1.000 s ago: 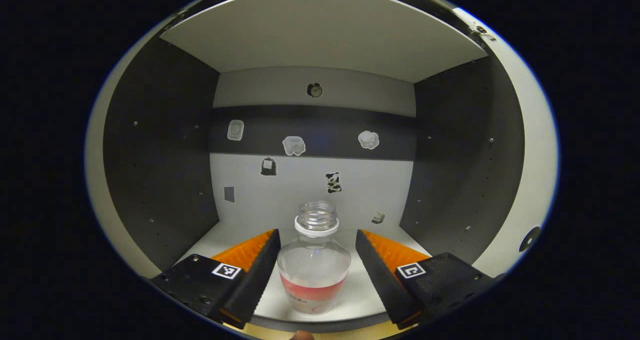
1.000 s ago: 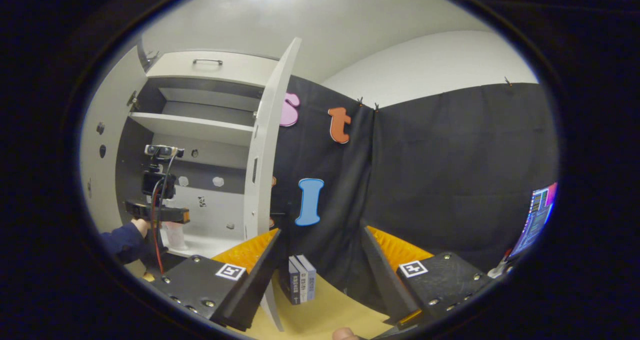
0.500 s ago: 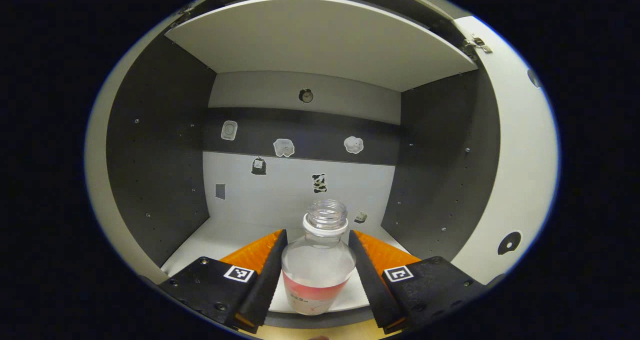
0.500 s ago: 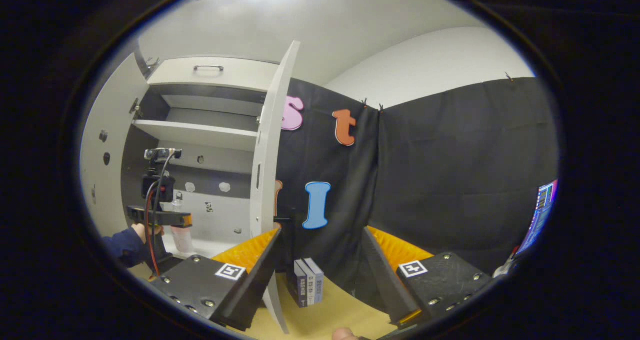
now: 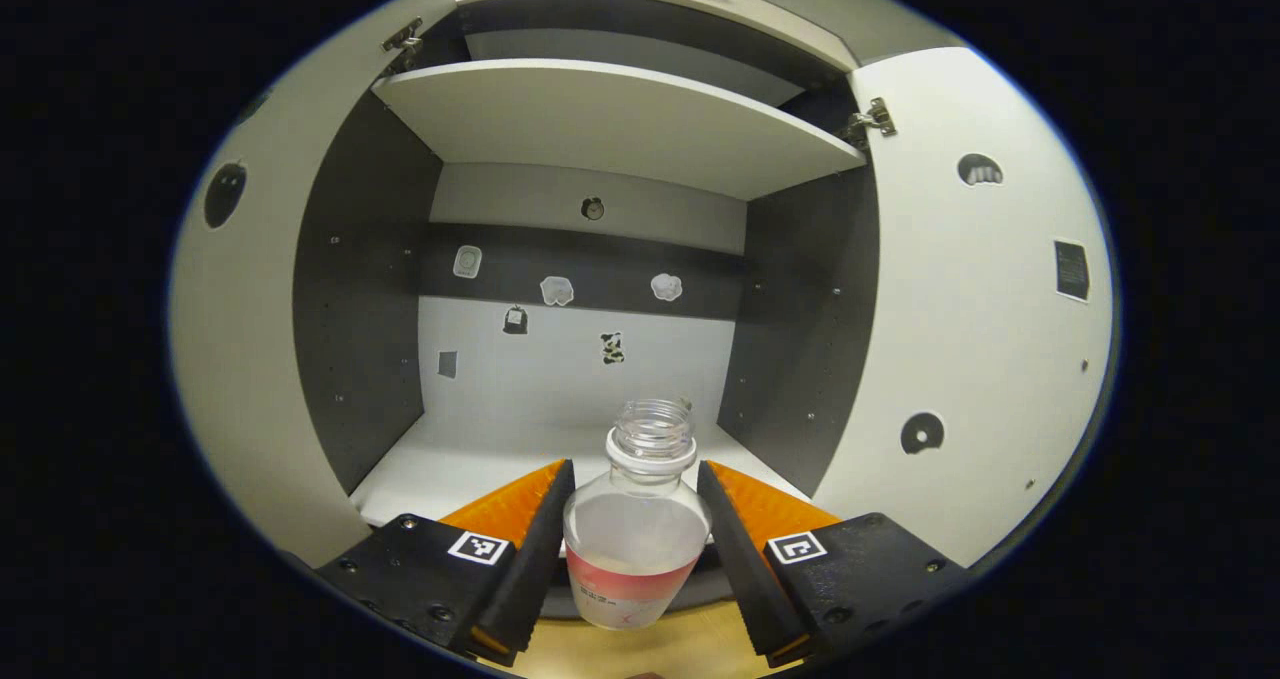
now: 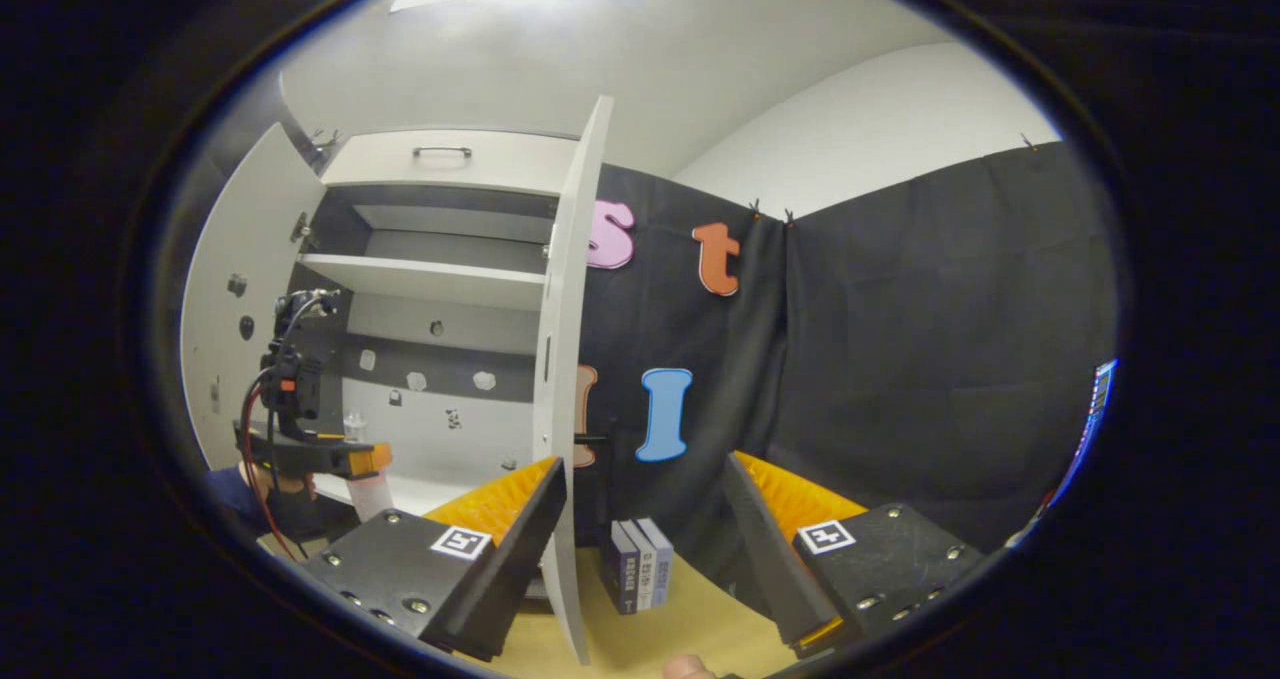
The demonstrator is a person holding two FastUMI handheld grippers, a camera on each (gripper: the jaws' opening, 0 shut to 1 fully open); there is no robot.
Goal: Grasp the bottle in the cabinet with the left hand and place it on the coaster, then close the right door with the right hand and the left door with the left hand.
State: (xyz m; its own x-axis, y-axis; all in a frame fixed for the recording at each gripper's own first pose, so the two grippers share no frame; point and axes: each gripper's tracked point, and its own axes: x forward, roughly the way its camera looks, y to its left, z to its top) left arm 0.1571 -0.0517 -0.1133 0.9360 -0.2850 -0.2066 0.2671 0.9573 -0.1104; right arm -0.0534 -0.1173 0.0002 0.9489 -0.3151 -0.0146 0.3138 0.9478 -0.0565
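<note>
A clear, uncapped bottle (image 5: 634,549) with a white neck ring and a red label sits between the fingers of my left gripper (image 5: 635,467), which is shut on its body. The bottle hangs just in front of the cabinet's lower shelf (image 5: 470,459), over the wooden table edge. In the right gripper view the left gripper (image 6: 315,454) holds the bottle (image 6: 370,491) at the cabinet mouth, with a hand and a dark sleeve behind it. My right gripper (image 6: 645,469) is open and holds nothing, near the edge of the right door (image 6: 568,359).
Both cabinet doors stand open: the left door (image 5: 235,359) and the right door (image 5: 970,309). An upper shelf (image 5: 620,119) spans the cabinet, with a handled drawer front (image 6: 445,159) above it. Several small books (image 6: 640,579) stand on the wooden table (image 6: 700,624) by the black cloth wall.
My left gripper closed on the bottle, then drew back out of the cabinet with it. The right gripper drifted slightly and stayed open.
</note>
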